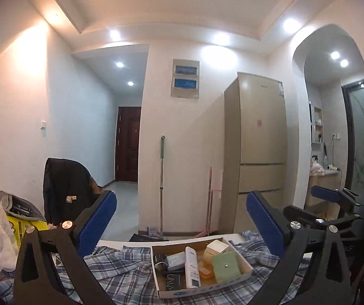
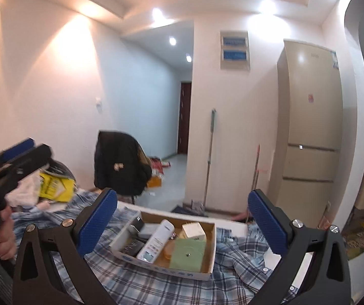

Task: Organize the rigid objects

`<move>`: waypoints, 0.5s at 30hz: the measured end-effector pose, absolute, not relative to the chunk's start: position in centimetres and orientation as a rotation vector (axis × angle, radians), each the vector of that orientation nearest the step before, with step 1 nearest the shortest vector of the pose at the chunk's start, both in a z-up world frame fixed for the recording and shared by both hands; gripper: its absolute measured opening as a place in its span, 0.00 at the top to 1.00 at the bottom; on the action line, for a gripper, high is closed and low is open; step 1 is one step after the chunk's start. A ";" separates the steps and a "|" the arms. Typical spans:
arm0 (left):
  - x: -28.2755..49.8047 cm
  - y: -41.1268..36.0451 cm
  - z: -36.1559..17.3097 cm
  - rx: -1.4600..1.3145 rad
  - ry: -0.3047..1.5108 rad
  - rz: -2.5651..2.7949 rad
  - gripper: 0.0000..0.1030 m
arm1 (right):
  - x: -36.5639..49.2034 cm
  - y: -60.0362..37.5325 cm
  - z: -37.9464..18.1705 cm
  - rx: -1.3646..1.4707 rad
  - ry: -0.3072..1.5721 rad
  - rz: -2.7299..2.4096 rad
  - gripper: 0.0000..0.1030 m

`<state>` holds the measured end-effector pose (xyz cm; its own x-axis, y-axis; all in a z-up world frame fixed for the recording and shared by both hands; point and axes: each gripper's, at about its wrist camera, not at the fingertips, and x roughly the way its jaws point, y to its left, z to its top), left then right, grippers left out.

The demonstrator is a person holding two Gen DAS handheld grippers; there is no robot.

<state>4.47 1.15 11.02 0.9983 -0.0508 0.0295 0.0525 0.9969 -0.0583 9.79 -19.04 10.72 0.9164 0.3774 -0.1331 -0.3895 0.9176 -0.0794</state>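
both grippers raised and empty above a filled box

the plaid cloth [image 2: 156, 287] spreads under the cardboard box [image 2: 213, 231], which holds a white tube [image 2: 156, 241], a green pad [image 2: 188, 254] and a cream carton [image 2: 193, 230]. left gripper [image 1: 182, 218] and right gripper [image 2: 183, 216] stand wide apart, gripping nothing — the sorting looks nearly done, so check for strays, then come down slowly and squarely over one item.
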 end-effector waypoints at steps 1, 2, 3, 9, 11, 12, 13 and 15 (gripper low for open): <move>3.6 1.2 11.2 -0.069 -0.042 -0.052 0.00 | 8.8 -19.3 10.9 -0.098 0.087 0.398 0.00; 3.0 1.2 11.3 -0.074 -0.053 -0.056 0.00 | 7.9 -19.5 11.1 -0.090 0.057 0.403 0.00; 2.4 1.2 11.3 -0.074 -0.067 -0.065 0.00 | 7.2 -19.9 11.1 -0.077 0.030 0.419 0.00; -0.2 0.8 9.0 -0.041 -0.109 -0.011 0.00 | 5.0 -20.6 9.0 -0.064 -0.050 0.421 0.00; -1.0 1.1 7.9 -0.064 -0.140 0.005 0.00 | 4.7 -20.9 8.2 -0.051 -0.054 0.420 0.00; -1.0 1.1 7.6 -0.064 -0.145 0.015 0.00 | 4.8 -21.2 7.8 -0.038 -0.046 0.433 0.00; -0.8 1.0 7.0 -0.053 -0.138 0.028 0.00 | 4.9 -21.4 7.5 -0.022 -0.034 0.452 0.00; -0.1 0.9 6.2 -0.032 -0.104 0.014 0.00 | 5.2 -21.8 6.7 0.004 -0.016 0.475 0.00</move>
<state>-0.08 0.92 6.17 0.9945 0.0161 0.1032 -0.0127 0.9994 -0.0328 5.15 -21.84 6.65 0.8890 0.4576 0.0168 -0.4576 0.8891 0.0002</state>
